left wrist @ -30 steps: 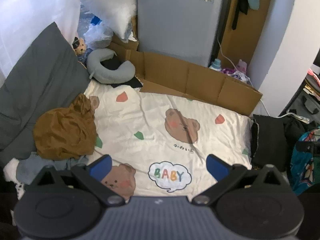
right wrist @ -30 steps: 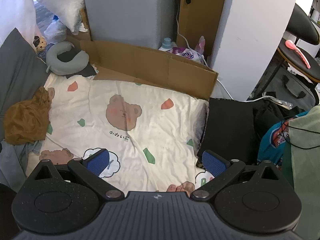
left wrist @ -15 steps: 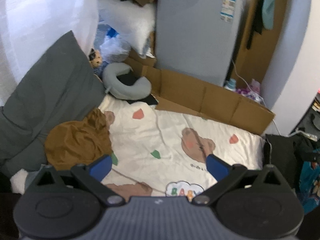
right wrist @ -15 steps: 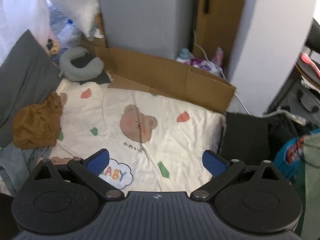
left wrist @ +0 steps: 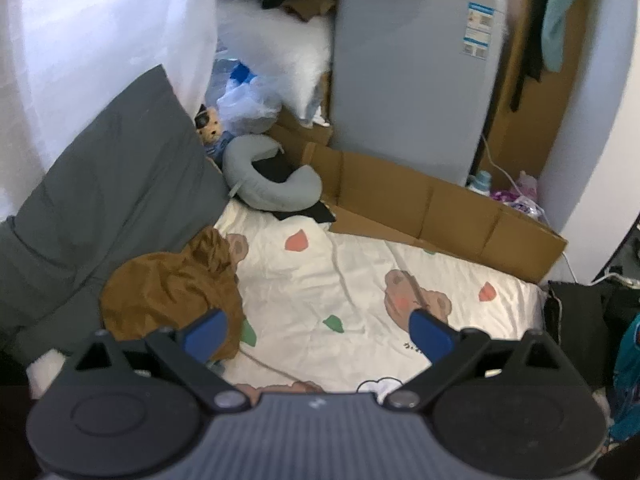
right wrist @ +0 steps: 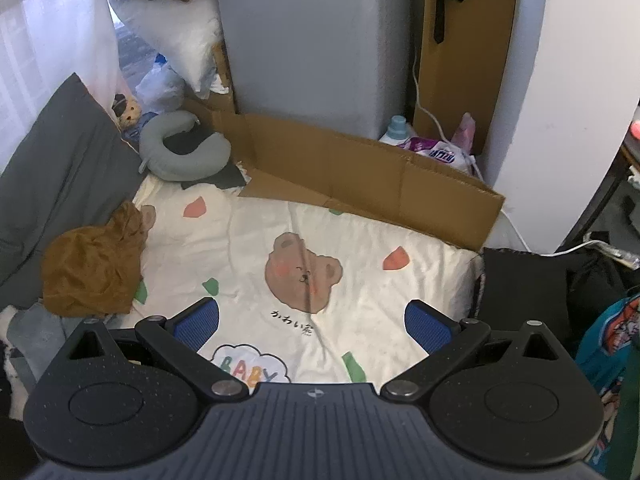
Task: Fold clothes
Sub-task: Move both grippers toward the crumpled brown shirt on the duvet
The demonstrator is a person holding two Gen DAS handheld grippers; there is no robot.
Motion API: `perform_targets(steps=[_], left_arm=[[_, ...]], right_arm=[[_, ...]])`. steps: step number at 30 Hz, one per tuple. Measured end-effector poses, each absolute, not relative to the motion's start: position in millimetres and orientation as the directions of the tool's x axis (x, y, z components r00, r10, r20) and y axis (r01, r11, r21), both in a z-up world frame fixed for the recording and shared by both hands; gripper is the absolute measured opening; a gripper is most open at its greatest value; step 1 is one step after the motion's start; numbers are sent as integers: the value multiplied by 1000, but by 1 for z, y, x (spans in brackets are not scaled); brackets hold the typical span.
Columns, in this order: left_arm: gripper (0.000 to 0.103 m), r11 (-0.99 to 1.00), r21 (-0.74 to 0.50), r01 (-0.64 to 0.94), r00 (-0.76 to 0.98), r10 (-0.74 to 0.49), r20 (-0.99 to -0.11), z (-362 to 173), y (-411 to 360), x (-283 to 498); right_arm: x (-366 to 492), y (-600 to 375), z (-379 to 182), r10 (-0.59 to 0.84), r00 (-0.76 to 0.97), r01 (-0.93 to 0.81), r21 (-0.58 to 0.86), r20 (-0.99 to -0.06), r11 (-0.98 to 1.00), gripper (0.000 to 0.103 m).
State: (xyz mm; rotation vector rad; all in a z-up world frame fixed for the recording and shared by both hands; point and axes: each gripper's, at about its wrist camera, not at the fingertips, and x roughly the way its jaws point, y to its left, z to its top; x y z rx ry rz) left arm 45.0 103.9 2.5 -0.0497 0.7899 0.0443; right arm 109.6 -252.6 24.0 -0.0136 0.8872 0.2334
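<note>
Garment: the brown garment (left wrist: 172, 292) is lying crumpled at the left edge of the bear-print quilt (left wrist: 360, 280), touching the grey pillow (left wrist: 108, 188) beside it.
Direction: it is sitting ahead and to the left of both grippers.
Long axis: none is showing; it is bunched in a heap.
Left gripper (left wrist: 318, 332): its fingers are standing wide apart, holding nothing, with the left pad overlapping the heap's near edge in view.
Right gripper (right wrist: 312, 322): also spread and empty, hovering over the quilt's middle, well apart from the garment (right wrist: 92, 268).
Nearer hand: the left, I judge.
</note>
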Motion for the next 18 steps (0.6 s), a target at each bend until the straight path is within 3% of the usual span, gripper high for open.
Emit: perform_targets(steps=[18], left_arm=[[99, 966, -39, -255, 661, 145, -736, -43, 177, 73]], right_arm=[[149, -221, -9, 238, 583, -312, 56, -777, 948, 102]])
